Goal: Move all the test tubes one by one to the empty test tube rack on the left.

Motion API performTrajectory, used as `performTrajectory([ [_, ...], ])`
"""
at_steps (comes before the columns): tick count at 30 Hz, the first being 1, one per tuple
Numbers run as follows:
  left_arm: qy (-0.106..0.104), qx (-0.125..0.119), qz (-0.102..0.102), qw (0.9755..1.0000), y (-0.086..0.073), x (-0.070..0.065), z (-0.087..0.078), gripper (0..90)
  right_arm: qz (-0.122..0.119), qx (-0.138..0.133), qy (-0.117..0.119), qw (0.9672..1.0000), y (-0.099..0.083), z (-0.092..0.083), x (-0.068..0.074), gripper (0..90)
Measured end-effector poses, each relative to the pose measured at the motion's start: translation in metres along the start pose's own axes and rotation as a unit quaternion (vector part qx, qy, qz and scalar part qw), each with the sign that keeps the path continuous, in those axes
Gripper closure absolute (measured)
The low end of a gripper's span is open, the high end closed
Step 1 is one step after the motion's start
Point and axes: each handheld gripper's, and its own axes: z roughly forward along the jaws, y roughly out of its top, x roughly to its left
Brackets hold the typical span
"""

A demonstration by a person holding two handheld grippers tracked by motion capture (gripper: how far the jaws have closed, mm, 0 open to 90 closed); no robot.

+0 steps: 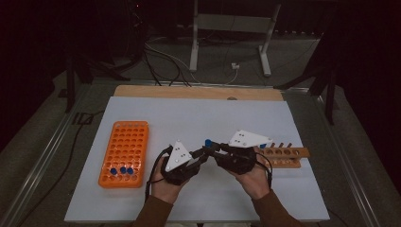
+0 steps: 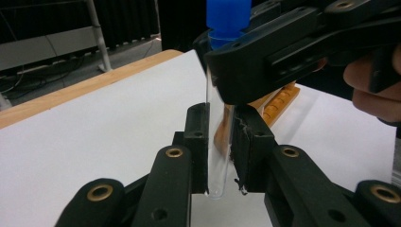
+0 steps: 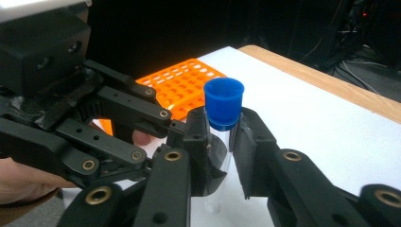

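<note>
A clear test tube with a blue cap [image 1: 208,142] stands upright between both grippers at the middle of the white table. My left gripper [image 2: 220,146] is shut on the tube's lower glass [image 2: 215,156], both pads pressed flat against it. My right gripper [image 3: 222,142] straddles the same tube just below the blue cap [image 3: 223,106], and a thin gap shows between the glass and one pad. In the high view the left gripper [image 1: 204,153] and the right gripper [image 1: 213,147] meet tip to tip. The tube's rounded bottom hangs just above the table.
An orange tube rack [image 1: 124,151] lies at the left with three blue-capped tubes [image 1: 122,170] in its near row. A wooden rack [image 1: 283,156] with a row of holes lies at the right, beside the right hand. The white table sheet [image 1: 198,113] ends at a wooden strip at the back.
</note>
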Motion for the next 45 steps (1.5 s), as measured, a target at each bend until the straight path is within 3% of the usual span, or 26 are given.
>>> performTrajectory([
  [7,0.014,0.015,-0.016,0.9997,0.0,0.008,0.0,78.5,0.004,-0.008,-0.006,0.9999,0.0,-0.01,-0.007,42.7],
  [14,0.024,0.013,-0.025,0.9993,0.0,0.015,-0.007,78.5,0.003,-0.005,-0.052,0.9987,-0.008,-0.021,-0.017,16.1],
  [30,0.049,-0.009,-0.039,0.998,0.004,0.04,-0.039,78.5,0.015,-0.007,-0.106,0.9943,-0.028,-0.051,-0.045,0.0],
  [45,0.086,-0.026,-0.052,0.9946,-0.002,0.069,-0.079,78.4,0.023,-0.01,-0.135,0.9905,-0.039,-0.073,-0.061,0.0],
])
